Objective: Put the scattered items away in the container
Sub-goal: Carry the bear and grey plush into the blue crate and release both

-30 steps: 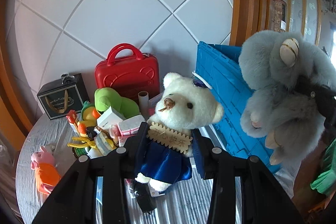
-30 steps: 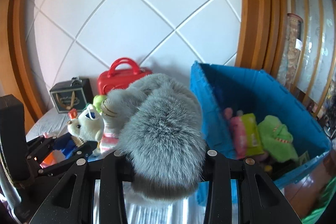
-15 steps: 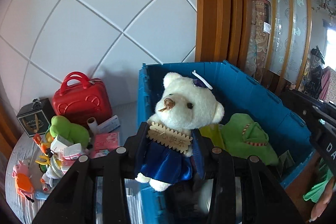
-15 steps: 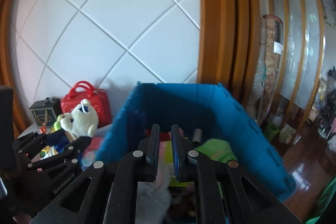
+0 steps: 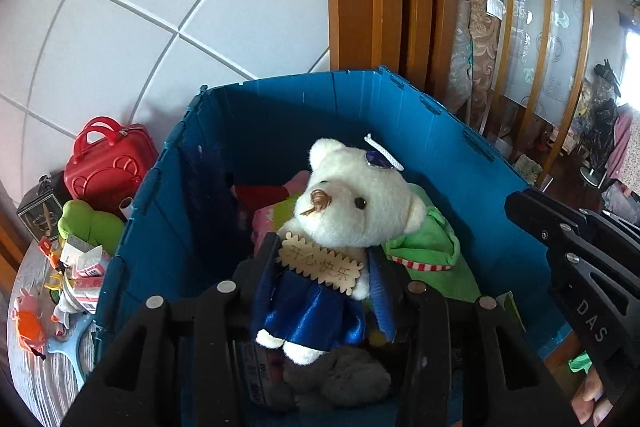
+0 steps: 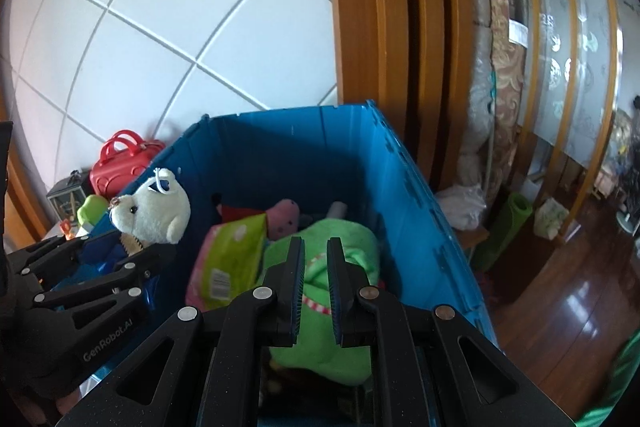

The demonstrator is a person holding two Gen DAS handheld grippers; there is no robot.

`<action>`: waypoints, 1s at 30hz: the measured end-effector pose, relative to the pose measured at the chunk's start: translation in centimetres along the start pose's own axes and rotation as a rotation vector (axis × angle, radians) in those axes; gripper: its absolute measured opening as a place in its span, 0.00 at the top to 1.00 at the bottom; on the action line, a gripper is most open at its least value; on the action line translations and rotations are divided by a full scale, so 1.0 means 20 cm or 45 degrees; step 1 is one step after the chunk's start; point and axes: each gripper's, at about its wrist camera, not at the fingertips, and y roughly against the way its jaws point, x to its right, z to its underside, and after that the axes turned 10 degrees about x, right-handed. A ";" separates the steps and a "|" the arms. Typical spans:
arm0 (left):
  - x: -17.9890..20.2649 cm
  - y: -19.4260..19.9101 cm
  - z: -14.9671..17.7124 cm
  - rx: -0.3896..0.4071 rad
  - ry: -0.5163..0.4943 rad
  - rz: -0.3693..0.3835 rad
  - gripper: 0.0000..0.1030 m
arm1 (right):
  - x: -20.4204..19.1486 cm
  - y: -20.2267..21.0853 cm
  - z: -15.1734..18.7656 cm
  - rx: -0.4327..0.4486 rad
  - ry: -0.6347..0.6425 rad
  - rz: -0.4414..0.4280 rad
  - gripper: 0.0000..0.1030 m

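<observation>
Below the white bear (image 5: pixel 352 203), grey fur (image 5: pixel 348 375) half-hidden by fingers (image 5: pixel 256 267)

Home: wooden floor (image 6: pixel 568 311), toy clutter (image 5: pixel 76 259)

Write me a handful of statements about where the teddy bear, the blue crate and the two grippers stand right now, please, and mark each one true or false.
1. The white teddy bear sits between the fingers of the left gripper, above the open blue crate. True; those jaws are opening.
2. The right gripper holds a grey plush toy. False: nothing is between its fingers, which are shut.
3. A green plush toy lies inside the crate. True.
4. The red case is in the crate. False: it stands outside, beside the crate's left wall by the tiled wall.
5. The bear wears a blue dress and a wooden tag. True.
</observation>
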 end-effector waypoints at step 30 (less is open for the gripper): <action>-0.20 0.39 0.17 0.201 0.119 -0.159 0.00 | 0.04 0.23 0.07 0.146 0.072 0.009 0.00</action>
